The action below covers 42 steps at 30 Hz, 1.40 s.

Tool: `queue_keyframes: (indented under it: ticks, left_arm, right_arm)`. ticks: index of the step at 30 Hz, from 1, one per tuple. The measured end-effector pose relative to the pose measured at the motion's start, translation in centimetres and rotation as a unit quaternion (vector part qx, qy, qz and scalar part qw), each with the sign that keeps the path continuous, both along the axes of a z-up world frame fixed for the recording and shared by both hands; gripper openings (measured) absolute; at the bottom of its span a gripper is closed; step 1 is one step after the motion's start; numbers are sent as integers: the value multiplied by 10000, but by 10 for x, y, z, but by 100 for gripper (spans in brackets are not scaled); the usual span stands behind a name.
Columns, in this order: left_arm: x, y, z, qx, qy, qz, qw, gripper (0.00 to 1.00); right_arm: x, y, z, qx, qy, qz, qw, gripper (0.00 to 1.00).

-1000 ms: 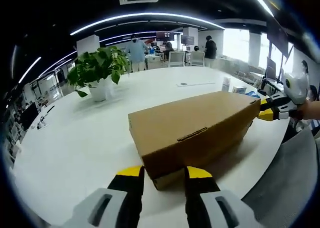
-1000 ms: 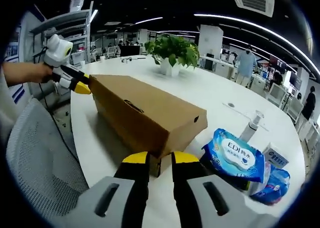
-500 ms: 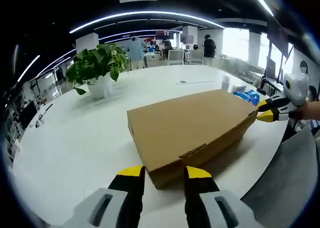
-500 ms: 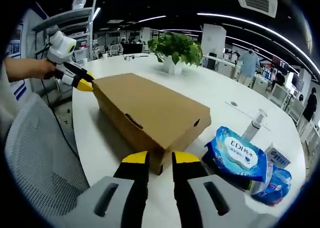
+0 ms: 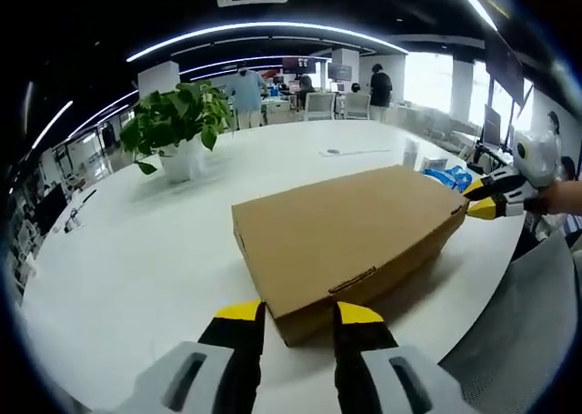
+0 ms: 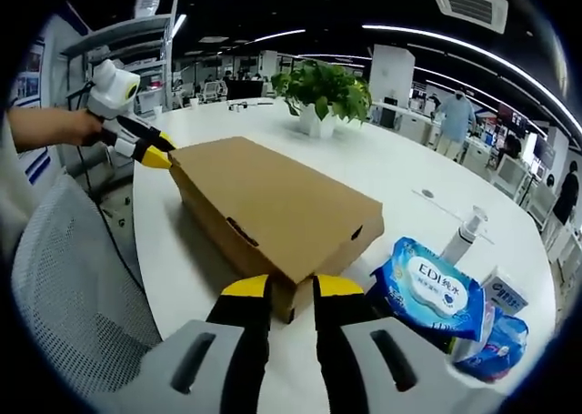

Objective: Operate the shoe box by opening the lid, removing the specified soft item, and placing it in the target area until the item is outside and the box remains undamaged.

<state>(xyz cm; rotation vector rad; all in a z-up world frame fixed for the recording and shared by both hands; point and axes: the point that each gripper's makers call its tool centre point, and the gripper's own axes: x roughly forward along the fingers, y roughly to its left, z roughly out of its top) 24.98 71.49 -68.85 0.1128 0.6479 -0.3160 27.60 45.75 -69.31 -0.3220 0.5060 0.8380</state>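
A shut brown cardboard shoe box (image 5: 355, 227) lies flat on the round white table (image 5: 136, 250). My left gripper (image 5: 298, 316) has the box's near corner between its yellow-tipped jaws. At the far right corner of the box is my right gripper (image 5: 480, 199), held by a hand. In the right gripper view the same box (image 6: 264, 191) runs away from me, and my right gripper (image 6: 291, 288) clasps its near corner. My left gripper (image 6: 156, 152) meets the far corner there. What is inside the box is hidden.
A potted plant (image 5: 177, 127) stands farther back on the table. Beside the box's right end lie a blue wipes pack (image 6: 426, 291), a pump bottle (image 6: 457, 237) and a small white box (image 6: 500, 291). A grey mesh chair (image 6: 73, 287) sits at the table's edge. People stand far behind.
The box has tipped back and settled flat: more of its top shows and the slotted side looks narrower. Both grippers stay at its two ends.
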Motion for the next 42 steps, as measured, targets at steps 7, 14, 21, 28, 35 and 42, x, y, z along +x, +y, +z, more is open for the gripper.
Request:
queue_keyframes:
  ticks: [7, 14, 21, 28, 35, 42]
  left_arm:
    - [0, 0, -7, 39, 120, -49, 9999, 29]
    - [1, 0, -12, 9, 196, -41, 9998, 28]
    - [11, 0, -11, 12, 189, -52, 9998, 28]
    - [24, 0, -11, 41, 192, -95, 9998, 28]
    - [40, 0, -11, 75, 203, -148, 9997, 28]
    - [56, 0, -11, 95, 209, -201, 9995, 28]
  right_arm:
    - [0, 0, -7, -54, 120, 6, 9999, 15]
    - [0, 0, -13, -60, 258, -1, 9996, 15]
    - [7, 0, -13, -42, 281, -42, 9996, 15]
    - [17, -1, -13, -2, 308, -114, 9995, 14]
    - [29, 0, -13, 53, 327, -194, 9993, 14]
    - [43, 0, -14, 77, 340, -259, 9991, 14]
